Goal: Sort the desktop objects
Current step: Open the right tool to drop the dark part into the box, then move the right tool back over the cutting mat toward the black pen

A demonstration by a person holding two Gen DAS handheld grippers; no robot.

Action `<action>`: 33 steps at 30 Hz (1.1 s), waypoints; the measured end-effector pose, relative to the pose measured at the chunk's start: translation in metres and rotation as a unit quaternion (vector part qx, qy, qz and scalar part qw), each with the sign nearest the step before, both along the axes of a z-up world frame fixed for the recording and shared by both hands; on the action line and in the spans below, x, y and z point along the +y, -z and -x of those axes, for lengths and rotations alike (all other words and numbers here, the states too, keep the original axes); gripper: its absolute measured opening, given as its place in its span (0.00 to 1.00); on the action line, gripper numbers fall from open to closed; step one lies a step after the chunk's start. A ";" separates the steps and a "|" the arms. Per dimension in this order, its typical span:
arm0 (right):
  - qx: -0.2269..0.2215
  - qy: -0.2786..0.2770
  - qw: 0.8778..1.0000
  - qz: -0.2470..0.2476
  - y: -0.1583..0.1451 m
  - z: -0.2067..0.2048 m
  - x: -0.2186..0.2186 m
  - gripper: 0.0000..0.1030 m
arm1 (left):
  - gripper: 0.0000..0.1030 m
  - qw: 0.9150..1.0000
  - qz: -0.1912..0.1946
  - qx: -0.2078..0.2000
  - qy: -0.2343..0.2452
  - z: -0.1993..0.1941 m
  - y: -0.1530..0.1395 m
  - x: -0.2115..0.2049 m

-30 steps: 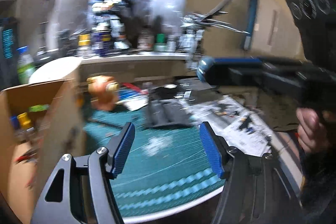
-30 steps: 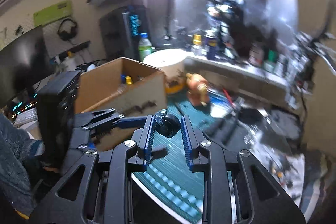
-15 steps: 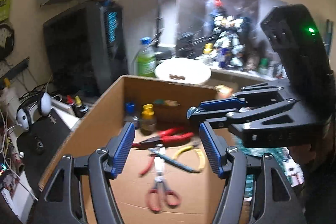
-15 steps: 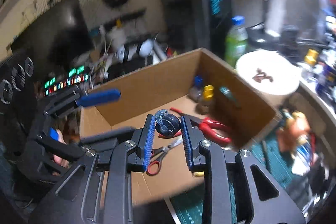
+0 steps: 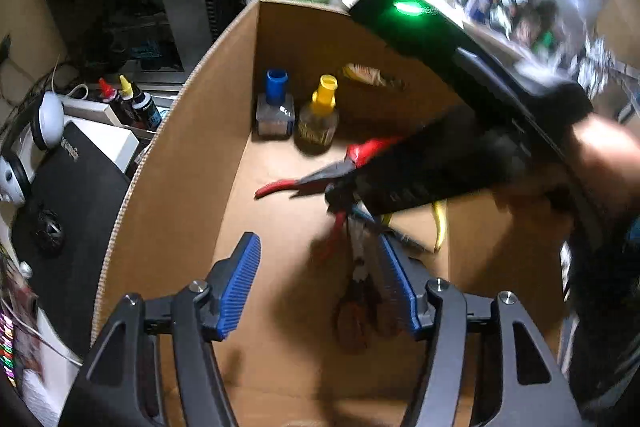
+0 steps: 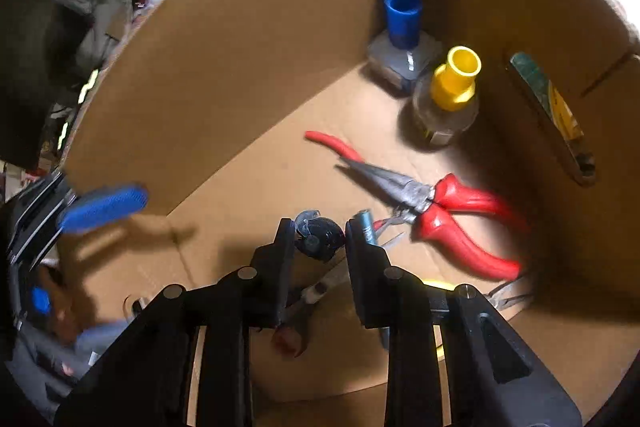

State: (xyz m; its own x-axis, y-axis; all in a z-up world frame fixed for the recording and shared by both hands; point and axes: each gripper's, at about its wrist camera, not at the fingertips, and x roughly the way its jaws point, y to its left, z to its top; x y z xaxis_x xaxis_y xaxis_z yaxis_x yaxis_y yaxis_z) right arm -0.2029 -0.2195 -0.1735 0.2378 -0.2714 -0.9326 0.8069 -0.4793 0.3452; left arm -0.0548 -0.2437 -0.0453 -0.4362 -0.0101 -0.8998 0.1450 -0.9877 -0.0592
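- A small round black object (image 6: 320,239) is clamped by the right gripper (image 6: 318,241) inside the brown cardboard box (image 6: 240,59).
- The left gripper (image 5: 320,283) is held apart, unloaded.
- If released here, rolling under the red-handled pliers (image 6: 440,211) is risked.

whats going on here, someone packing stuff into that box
Yes. A person with a gripper in each hand is sorting desk clutter into a cardboard box. The right gripper, inside the box, is shut on a small dark round object. The left gripper hangs open and empty over the box. Red-handled pliers, a blue-capped bottle and a yellow-capped bottle already sit on the box floor.
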 end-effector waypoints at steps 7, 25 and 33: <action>-0.030 -0.001 0.999 -0.027 0.023 0.004 -0.005 0.26 | 0.61 1.000 0.011 -0.015 0.014 0.008 0.003 0.003; 0.226 0.200 0.906 0.297 -0.158 -0.044 0.242 0.56 | 0.65 0.980 -0.050 0.189 0.036 -0.031 -0.045 0.060; 0.456 0.340 0.798 0.198 -0.153 -0.110 0.398 0.60 | 0.67 0.953 -0.069 0.277 0.099 -0.049 -0.065 0.146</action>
